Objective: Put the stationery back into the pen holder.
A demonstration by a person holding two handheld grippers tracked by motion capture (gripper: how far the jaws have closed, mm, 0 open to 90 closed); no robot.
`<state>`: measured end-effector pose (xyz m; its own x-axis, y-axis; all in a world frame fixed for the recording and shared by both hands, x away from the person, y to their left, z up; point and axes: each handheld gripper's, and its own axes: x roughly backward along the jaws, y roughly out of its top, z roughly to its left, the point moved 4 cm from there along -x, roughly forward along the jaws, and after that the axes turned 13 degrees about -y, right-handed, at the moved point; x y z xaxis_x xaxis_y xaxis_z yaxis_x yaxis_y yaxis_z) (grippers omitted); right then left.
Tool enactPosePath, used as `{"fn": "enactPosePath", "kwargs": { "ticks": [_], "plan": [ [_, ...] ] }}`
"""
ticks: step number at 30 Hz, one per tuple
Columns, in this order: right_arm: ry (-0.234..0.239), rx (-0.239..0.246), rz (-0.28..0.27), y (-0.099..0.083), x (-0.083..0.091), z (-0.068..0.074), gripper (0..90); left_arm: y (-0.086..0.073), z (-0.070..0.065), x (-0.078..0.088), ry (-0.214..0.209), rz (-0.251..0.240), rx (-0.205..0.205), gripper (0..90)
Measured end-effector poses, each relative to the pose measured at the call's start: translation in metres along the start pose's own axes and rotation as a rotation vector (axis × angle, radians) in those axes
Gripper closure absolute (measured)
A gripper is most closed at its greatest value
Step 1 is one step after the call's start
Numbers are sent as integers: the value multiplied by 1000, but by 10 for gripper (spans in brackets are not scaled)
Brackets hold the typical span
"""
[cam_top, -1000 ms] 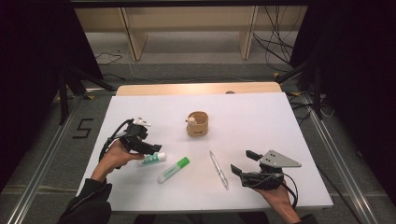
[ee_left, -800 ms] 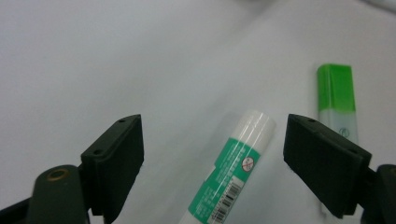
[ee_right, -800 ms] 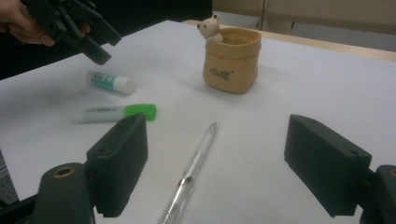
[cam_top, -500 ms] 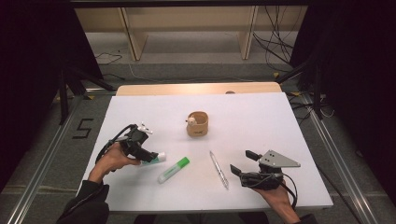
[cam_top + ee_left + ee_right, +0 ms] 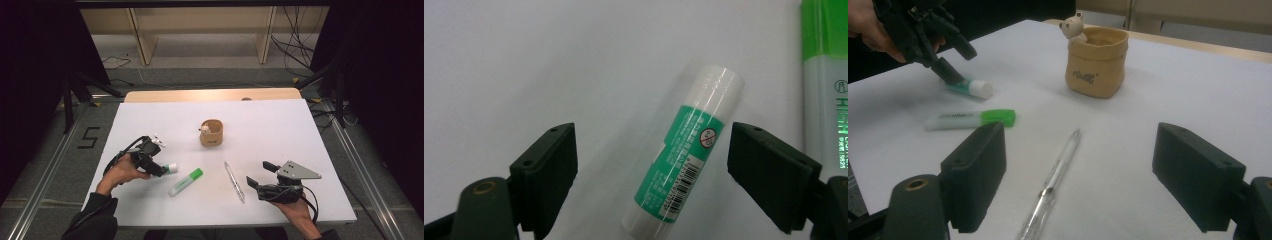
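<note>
A white and green glue stick (image 5: 684, 155) lies on the white table (image 5: 280, 125). My left gripper (image 5: 651, 165) is open, its jaws standing either side of the stick with gaps on both sides. In the high view that gripper (image 5: 159, 169) tilts down over the glue stick (image 5: 171, 168) at the table's left. A green-capped highlighter (image 5: 185, 181) lies just right of it. My right gripper (image 5: 259, 174) rests open at the front right, and a clear pen (image 5: 1053, 185) lies on the table between its jaws' line of sight.
A tan pouch-shaped holder (image 5: 212, 133) with a small bear figure stands at the table's middle. The clear pen (image 5: 234, 181) lies between the highlighter and my right gripper. A wooden strip (image 5: 210, 95) runs along the far edge.
My left gripper has dropped lower and nearer over the glue stick, its jaws now straddling it. The right gripper has stayed put.
</note>
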<state>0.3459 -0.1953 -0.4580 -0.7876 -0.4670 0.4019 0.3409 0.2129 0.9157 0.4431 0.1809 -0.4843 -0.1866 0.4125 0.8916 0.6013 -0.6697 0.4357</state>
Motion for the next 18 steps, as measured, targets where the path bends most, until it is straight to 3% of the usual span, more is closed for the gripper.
{"fn": "enactPosePath", "kwargs": {
  "ticks": [4,9,18],
  "plan": [
    [-3,-2,-1,0,1,0,224,0,-1,-3,-7,10,-13,208],
    [-6,5,0,0,2,1,224,-2,-1,-7,-21,57,-47,241],
    [-4,15,4,-1,1,2,224,-6,-2,-9,-45,113,-63,342]
  ]
}}
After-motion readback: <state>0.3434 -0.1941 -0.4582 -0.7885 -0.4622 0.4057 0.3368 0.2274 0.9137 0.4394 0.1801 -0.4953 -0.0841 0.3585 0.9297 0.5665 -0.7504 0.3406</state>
